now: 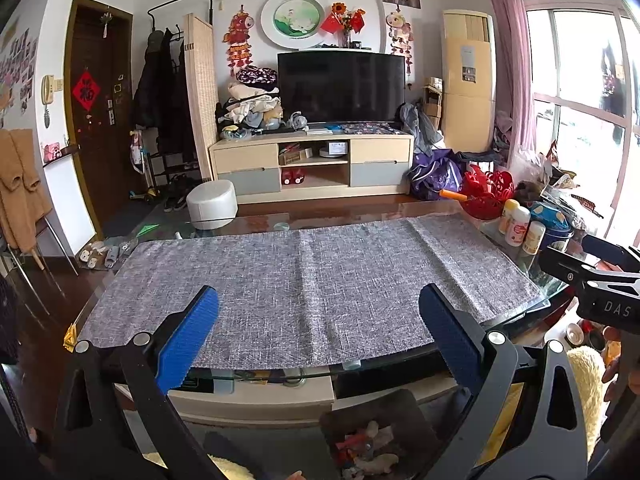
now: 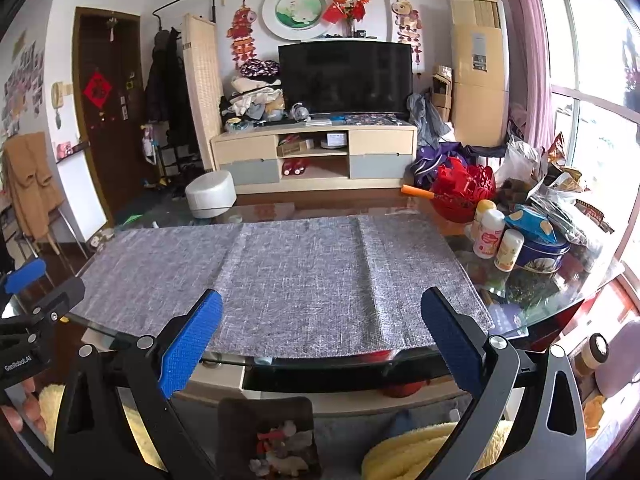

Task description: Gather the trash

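at the near edge of the surface [image 1: 120, 312], both claws hang side by side, nothing in either.
left claw [image 1: 316, 332]: spread wide, blue pads apart, empty, poised over the grey cloth [image 1: 304, 280].
bin [image 1: 376, 432]: a dark container at 6 o'clock, below the surface's edge, with crumpled scraps [image 2: 276, 452] inside; this looks like where the trash has gone.
grey cloth: bare from 9 to 3 o'clock; no loose scrap shows on it.
right claw [image 2: 320, 332]: also wide open and empty, level with its twin.
bottles [image 2: 492, 236]: at 2 o'clock, standing beside a blue tin [image 2: 540, 252] and crinkled bags [image 2: 560, 184]; whether any is trash i cannot tell.
step, as i judge it: the collecting seems about done; check the 2 o'clock clutter before stopping, and approach light wrappers low and slow, closing gently so they don't skid off the glass.
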`<control>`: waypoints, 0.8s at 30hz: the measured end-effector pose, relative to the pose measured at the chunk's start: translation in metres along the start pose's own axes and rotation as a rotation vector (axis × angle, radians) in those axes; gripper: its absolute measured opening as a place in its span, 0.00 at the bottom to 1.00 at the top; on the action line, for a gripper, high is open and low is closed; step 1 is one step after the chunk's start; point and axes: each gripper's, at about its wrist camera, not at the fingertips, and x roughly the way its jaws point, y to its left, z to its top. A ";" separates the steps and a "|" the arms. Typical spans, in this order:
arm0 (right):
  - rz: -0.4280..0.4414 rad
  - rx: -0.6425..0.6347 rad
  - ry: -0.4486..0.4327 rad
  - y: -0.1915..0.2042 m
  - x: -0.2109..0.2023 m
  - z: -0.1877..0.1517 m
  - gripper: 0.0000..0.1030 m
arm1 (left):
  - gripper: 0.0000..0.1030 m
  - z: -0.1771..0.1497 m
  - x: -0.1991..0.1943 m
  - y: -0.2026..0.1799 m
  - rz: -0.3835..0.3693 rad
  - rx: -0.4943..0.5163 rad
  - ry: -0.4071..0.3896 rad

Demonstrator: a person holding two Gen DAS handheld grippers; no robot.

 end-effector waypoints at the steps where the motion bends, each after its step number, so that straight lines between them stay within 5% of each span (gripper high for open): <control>1: 0.001 0.001 0.000 -0.001 0.000 0.000 0.97 | 0.92 0.000 0.000 0.000 0.001 0.000 0.000; 24: 0.002 0.001 -0.001 -0.001 0.001 0.000 0.97 | 0.92 -0.001 0.002 0.000 0.002 0.001 0.001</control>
